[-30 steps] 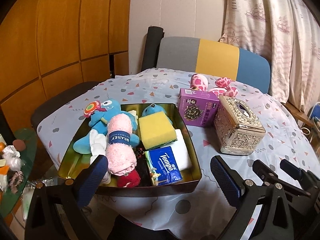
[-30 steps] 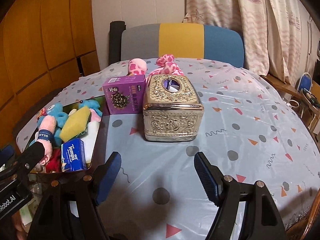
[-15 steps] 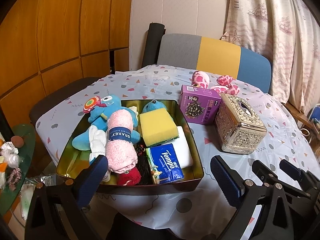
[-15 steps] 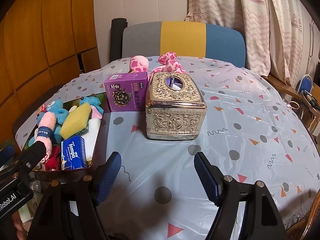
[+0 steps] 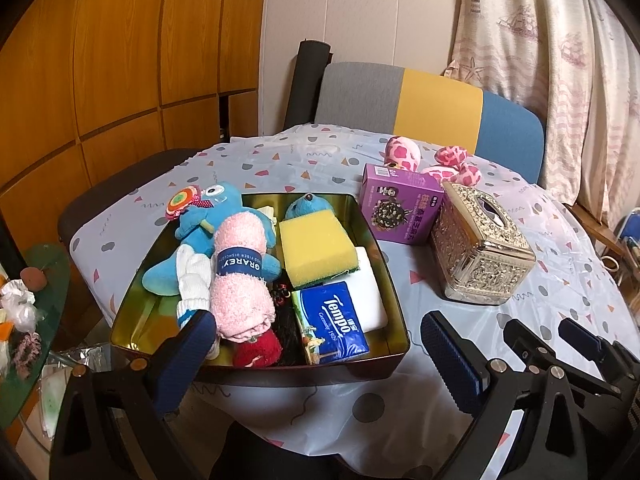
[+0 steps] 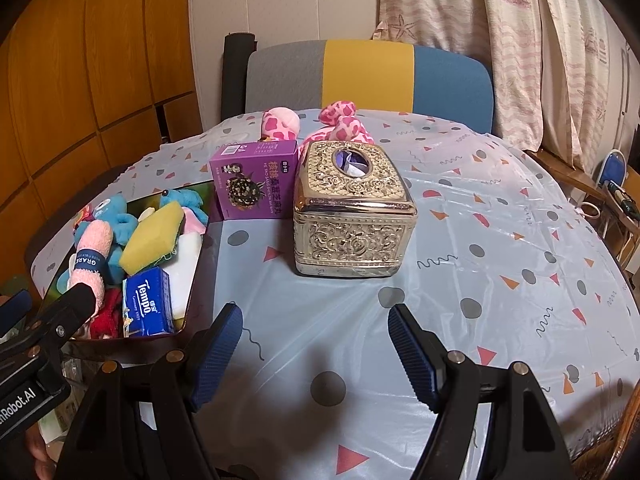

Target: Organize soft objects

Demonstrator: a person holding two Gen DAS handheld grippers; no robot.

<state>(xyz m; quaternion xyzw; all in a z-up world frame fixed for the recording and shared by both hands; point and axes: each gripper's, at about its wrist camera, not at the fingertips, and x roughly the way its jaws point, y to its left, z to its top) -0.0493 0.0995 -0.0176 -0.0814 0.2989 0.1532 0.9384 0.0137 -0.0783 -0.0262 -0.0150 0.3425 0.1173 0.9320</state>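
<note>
Lower left of the left wrist view: pink rolled towel (image 5: 240,276) lies lengthwise in the tray (image 5: 394,332), long axis pointing toward frame top; left gripper (image 5: 316,354) and right gripper (image 6: 314,354) both released, empty.

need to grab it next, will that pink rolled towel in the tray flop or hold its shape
The pink rolled towel probably keeps its roll, since a blue paper band wraps its middle. Its fluffy pile suggests it is light and will squash under the fingers. Lying across other toys in the tray, it may roll when nudged.

A home dining room: patterned tablecloth (image 6: 460,216); upholstered chair (image 6: 368,76); ship-print curtains (image 6: 520,40); wood-panelled wall (image 5: 100,60).
</note>
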